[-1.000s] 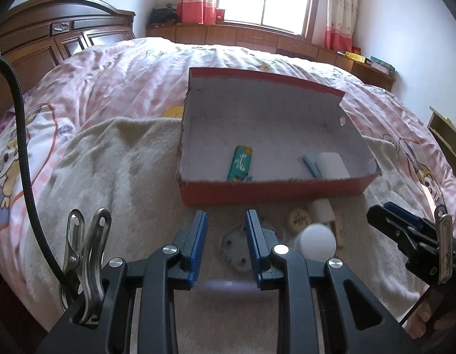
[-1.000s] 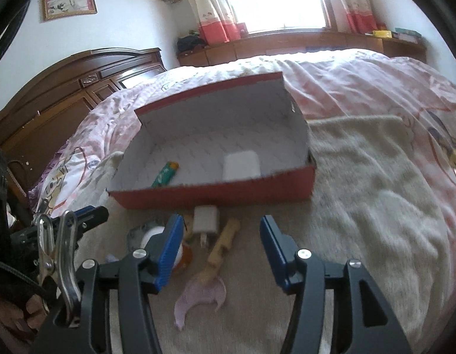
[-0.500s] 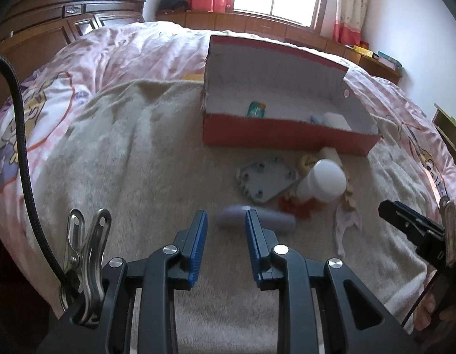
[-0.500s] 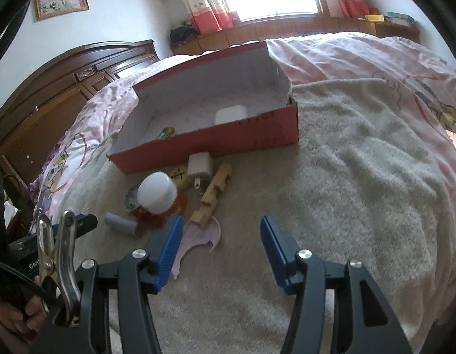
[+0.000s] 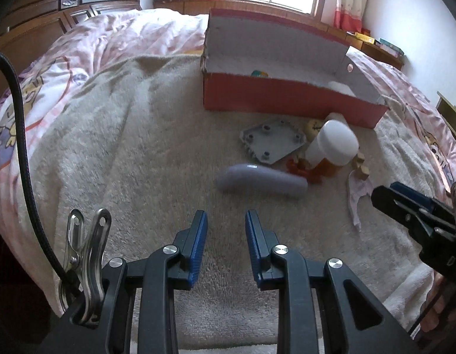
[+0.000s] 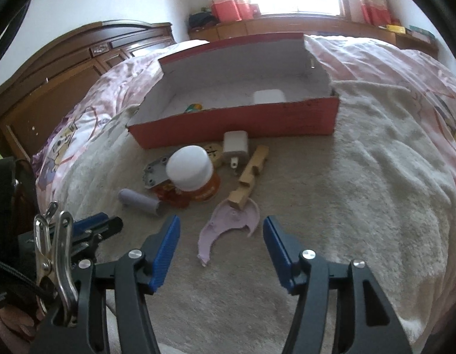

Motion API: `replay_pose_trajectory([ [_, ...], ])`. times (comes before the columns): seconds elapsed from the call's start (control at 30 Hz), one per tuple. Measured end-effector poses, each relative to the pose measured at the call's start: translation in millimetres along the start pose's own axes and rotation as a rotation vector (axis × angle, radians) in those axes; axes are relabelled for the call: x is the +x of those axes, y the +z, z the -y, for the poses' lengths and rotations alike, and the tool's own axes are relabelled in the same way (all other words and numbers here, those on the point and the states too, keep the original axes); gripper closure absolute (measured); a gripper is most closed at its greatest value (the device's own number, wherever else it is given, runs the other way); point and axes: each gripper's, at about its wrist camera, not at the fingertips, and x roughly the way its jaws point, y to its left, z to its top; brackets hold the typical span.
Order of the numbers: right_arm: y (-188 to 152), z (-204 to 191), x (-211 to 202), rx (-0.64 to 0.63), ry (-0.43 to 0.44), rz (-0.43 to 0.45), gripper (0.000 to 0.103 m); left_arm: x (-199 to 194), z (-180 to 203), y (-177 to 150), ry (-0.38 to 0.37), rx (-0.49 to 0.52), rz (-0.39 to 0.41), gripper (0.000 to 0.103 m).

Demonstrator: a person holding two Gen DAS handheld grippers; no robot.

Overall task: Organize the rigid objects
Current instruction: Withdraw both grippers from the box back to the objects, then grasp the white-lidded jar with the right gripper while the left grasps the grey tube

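Observation:
A red cardboard box (image 5: 286, 103) (image 6: 242, 124) lies open on the beige towel; inside are a green lighter (image 6: 194, 107) and a white case (image 6: 269, 96). Before it lie a grey plate (image 5: 272, 141), a white-capped orange bottle (image 5: 334, 144) (image 6: 192, 174), a white charger (image 6: 235, 147), a wooden block piece (image 6: 251, 177), a lilac cylinder (image 5: 260, 180) (image 6: 139, 202) and a pink shard (image 6: 228, 224). My left gripper (image 5: 225, 221) hovers just short of the cylinder, narrowly open and holding nothing. My right gripper (image 6: 222, 227) is opening; the shard lies just beyond its fingertips, untouched.
The towel (image 5: 124, 147) covers a bed with a pink quilt (image 5: 110, 35). A dark wooden headboard (image 6: 65, 67) stands at the left, and a window with cabinets behind. A round wooden token (image 6: 213, 152) lies by the charger. Bare towel stretches right of the pile.
Both grippers have drawn back from the box and sunk toward the towel, so the loose pile now lies ahead of them. The right jaws have widened slightly.

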Motion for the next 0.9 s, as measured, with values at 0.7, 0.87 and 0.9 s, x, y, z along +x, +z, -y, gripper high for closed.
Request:
replay_pose_trajectory([
  [0.7, 28, -32, 53, -0.105, -0.052, -0.014, 0.055, 6, -1, -5, -0.009, 0.019, 0.017, 0.071],
  [0.87, 26, -29, 49, -0.094, -0.042, -0.008, 0.059, 6, 3, -6, -0.006, 0.036, 0.019, 0.067],
  [0.9, 26, -28, 47, -0.088, -0.035, -0.008, 0.059, 6, 3, -7, -0.006, 0.038, 0.02, 0.067],
])
